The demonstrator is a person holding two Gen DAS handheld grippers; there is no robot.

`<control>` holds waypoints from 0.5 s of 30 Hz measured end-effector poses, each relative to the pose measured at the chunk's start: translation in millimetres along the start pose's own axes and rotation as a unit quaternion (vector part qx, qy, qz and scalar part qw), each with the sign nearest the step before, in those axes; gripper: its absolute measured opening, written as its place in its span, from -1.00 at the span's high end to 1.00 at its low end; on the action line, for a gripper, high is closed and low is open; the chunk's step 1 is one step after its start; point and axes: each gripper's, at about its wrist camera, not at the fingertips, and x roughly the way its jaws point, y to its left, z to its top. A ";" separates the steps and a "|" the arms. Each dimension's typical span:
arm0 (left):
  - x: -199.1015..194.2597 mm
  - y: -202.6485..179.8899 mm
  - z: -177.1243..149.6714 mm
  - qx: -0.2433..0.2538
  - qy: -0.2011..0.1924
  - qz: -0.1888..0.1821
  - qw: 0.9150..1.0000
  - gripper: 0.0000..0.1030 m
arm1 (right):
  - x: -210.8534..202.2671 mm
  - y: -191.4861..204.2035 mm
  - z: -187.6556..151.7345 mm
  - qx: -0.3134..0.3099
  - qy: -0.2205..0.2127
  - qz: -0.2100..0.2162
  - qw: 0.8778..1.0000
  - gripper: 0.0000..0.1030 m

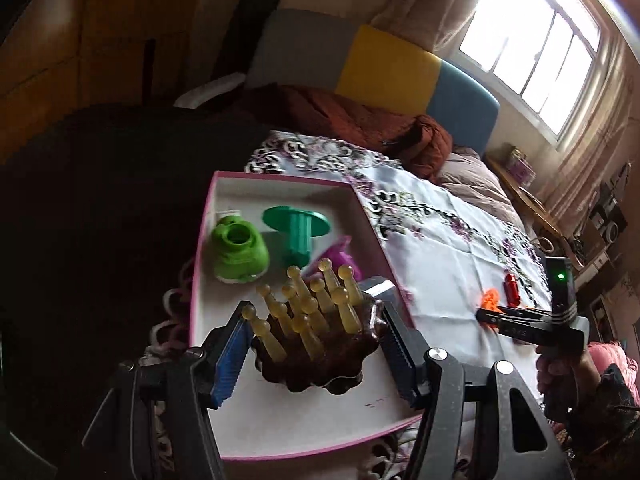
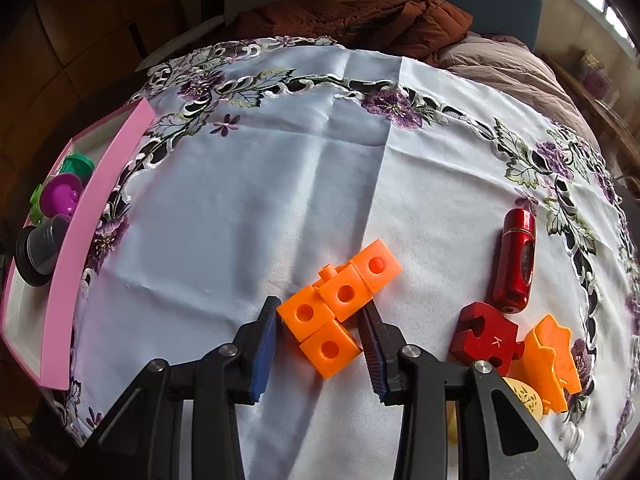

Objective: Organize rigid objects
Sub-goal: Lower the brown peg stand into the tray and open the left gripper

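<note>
My left gripper (image 1: 310,300) is shut on a brown scalloped massager (image 1: 320,356) with several yellowish pegs, held above the near end of a white box with a pink rim (image 1: 280,178). Inside the box lie a light green toy (image 1: 238,252), a dark green spool (image 1: 298,228) and a purple piece (image 1: 340,254). On the embroidered cloth, my right gripper (image 2: 319,304) is shut on a cluster of linked orange cubes (image 2: 340,300), one pad against each side. In the left wrist view the right gripper (image 1: 486,314) shows at the right, held by a hand (image 1: 560,364).
A red cylinder (image 2: 518,260), a red puzzle piece marked K (image 2: 486,336), an orange star-shaped piece (image 2: 552,356) and a yellow disc (image 2: 524,396) lie right of the cubes. The box's pink wall (image 2: 92,216) stands at the cloth's left edge. A brown jacket (image 2: 360,16) lies behind.
</note>
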 end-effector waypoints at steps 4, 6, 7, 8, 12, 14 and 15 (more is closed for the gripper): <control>16.2 21.7 1.5 -0.015 0.019 0.021 0.999 -0.21 | -0.5 0.6 -0.3 -0.002 -0.001 -0.002 1.000 0.23; 27.5 24.1 3.9 -0.014 0.030 0.023 0.999 -0.21 | -0.5 0.9 -0.1 -0.001 -0.001 -0.002 1.000 0.23; 33.4 25.8 5.4 -0.017 0.032 0.022 0.999 -0.22 | -0.5 1.0 -0.1 -0.002 -0.001 -0.002 1.000 0.23; 38.5 26.5 7.2 -0.018 0.031 0.030 0.999 -0.22 | -0.5 1.1 -0.1 -0.002 -0.001 -0.002 1.000 0.23; 61.9 28.5 14.9 -0.015 0.052 0.041 0.998 -0.22 | -0.5 1.7 -0.1 -0.005 -0.002 -0.005 1.000 0.23; 70.4 28.4 17.0 -0.014 0.058 0.043 0.997 -0.24 | -0.5 1.1 0.1 -0.003 -0.002 -0.004 1.000 0.23; 71.9 28.5 17.1 -0.012 0.055 0.046 0.997 -0.25 | -0.5 1.2 0.2 -0.004 -0.002 -0.005 1.000 0.23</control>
